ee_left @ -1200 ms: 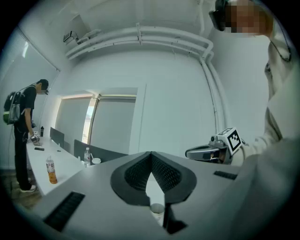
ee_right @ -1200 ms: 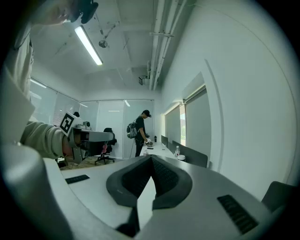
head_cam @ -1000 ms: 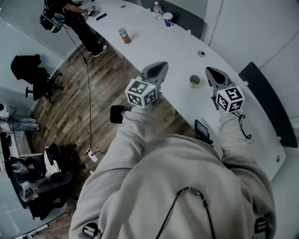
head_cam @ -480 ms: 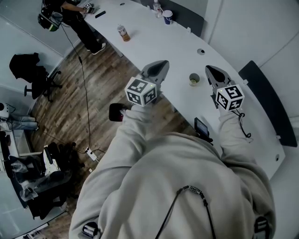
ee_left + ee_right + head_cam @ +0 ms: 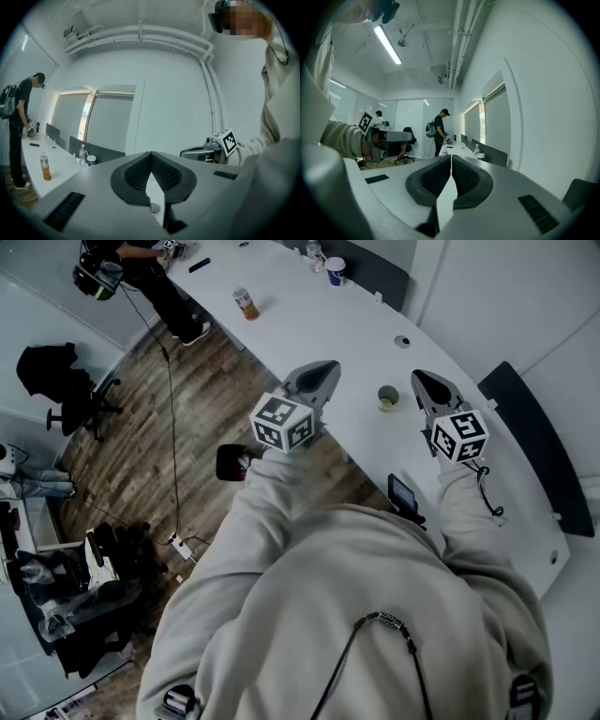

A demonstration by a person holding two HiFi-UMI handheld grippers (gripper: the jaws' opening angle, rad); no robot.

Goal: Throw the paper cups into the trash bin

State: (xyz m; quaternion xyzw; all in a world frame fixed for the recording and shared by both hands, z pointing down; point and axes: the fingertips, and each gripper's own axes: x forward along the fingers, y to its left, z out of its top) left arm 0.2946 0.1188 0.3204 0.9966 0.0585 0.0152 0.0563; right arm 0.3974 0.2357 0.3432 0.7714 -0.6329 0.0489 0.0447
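No cup looks binned yet: left tongs (image 5: 326, 369) and right tongs (image 5: 419, 381), both closed and empty, hover near a paper cup (image 5: 388, 398) on the counter (image 5: 309, 324).

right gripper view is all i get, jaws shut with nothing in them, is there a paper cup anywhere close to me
Observer: Yes. The head view shows a paper cup standing on the white table, just left of the right gripper and not touching it.
Operator: is the left one holding anything
Observer: No. In the left gripper view the left gripper has its jaws together with nothing between them, and that cup shows on the table ahead of it.
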